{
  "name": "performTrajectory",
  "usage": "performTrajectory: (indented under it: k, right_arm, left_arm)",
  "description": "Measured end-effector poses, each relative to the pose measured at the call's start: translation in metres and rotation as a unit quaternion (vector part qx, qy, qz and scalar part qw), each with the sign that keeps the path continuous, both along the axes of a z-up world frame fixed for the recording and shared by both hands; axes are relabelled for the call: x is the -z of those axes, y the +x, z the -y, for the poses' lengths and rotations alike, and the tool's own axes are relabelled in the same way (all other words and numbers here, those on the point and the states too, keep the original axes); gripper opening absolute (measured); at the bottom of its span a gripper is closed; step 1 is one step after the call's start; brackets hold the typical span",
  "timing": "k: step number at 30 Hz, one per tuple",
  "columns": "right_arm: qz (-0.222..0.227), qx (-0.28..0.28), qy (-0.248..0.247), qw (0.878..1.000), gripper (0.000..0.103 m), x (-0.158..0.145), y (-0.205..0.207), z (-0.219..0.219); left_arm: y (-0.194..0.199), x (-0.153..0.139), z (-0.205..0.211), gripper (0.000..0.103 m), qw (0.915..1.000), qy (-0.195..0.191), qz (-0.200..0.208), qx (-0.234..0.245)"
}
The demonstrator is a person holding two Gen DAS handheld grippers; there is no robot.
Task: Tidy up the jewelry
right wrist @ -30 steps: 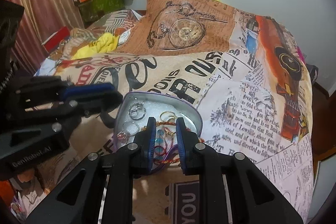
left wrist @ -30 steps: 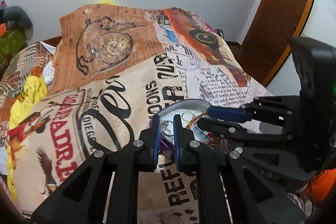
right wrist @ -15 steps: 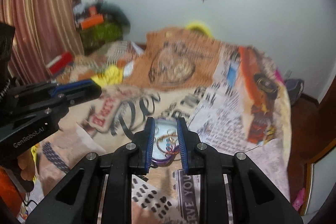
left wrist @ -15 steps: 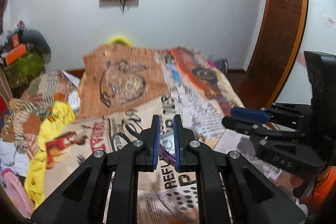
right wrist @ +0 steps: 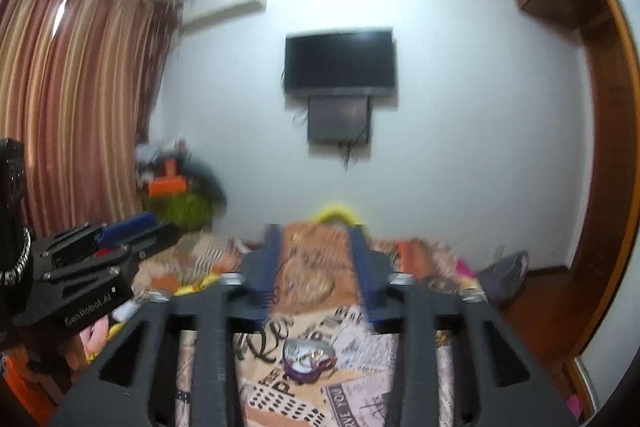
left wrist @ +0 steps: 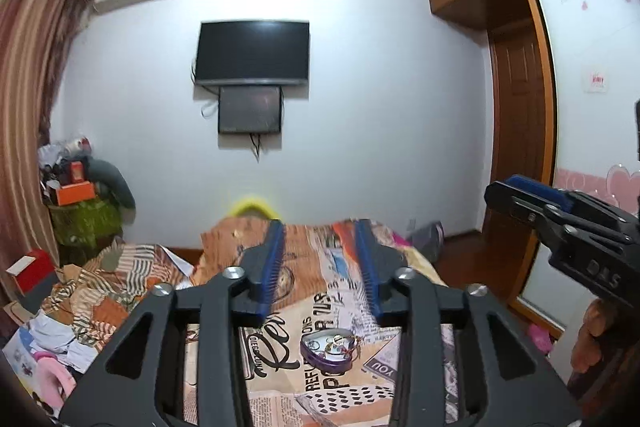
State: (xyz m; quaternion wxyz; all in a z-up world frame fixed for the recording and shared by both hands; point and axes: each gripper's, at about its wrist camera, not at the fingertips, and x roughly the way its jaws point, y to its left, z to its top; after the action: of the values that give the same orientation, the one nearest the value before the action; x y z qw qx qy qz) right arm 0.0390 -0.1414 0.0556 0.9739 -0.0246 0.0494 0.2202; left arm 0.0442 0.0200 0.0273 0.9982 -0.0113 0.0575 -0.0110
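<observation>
**Desk:** While both tools hang level over the bed, where does the jewelry sit?

**Photographer:** Below and ahead of the left tool (left wrist: 320, 267), in a small purple-rimmed heart-shaped tin (left wrist: 330, 349) on the newspaper-print bedspread (left wrist: 352, 391). The right tool (right wrist: 316, 267) looks down on it too. Both sets of jaws are opening, nothing between them.

**Desk:** Handling?

**Photographer:** Likely light, thin, slippery and tangle-prone. Pinch one ring or chain loop (left wrist: 338, 339) at its edge; lift the tin by its rim.
</observation>
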Motion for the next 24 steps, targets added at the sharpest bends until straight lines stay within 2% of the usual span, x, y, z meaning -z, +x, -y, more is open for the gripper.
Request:
performTrajectory:
  k: [1,4,5,6,7,8,10,24]
  right_arm:
    - [0.016,0.009,0.007,1.0,0.057,0.001,-0.011,0.001]
    - [0.032,0.028,0.012,0.999,0.07,0.005,-0.026,-0.001]
    - [0.03,0.032,0.012,0.999,0.073,0.006,-0.023,-0.002]
    - [0.029,0.038,0.012,0.999,0.081,0.008,-0.024,-0.003]
    - [0.028,0.049,0.012,0.998,0.088,0.01,-0.026,-0.004]
    - [0.028,0.055,0.014,0.998,0.09,0.01,-0.025,-0.002]
    - [0.023,0.066,0.016,0.997,0.103,0.011,-0.024,-0.003]
    - [0.01,0.074,0.005,0.997,0.103,0.019,-0.037,0.007]
  left_arm:
    - [-0.006,0.001,0.002,0.05,1.0,-0.001,0.005,-0.004]
    - [-0.019,0.005,0.005,0.069,0.9998,-0.004,0.009,-0.017]
    - [-0.02,0.006,0.005,0.08,0.9997,-0.008,0.008,-0.02]
    - [-0.021,0.007,0.005,0.091,0.9996,-0.012,0.008,-0.023]
    - [-0.024,0.008,0.004,0.094,0.9995,-0.016,0.009,-0.026]
    - [-0.027,0.01,0.003,0.096,0.9992,-0.02,0.014,-0.03]
    - [-0.033,0.011,0.002,0.097,0.9988,-0.02,0.02,-0.039]
    - [-0.045,0.014,0.009,0.099,0.9986,-0.012,0.018,-0.048]
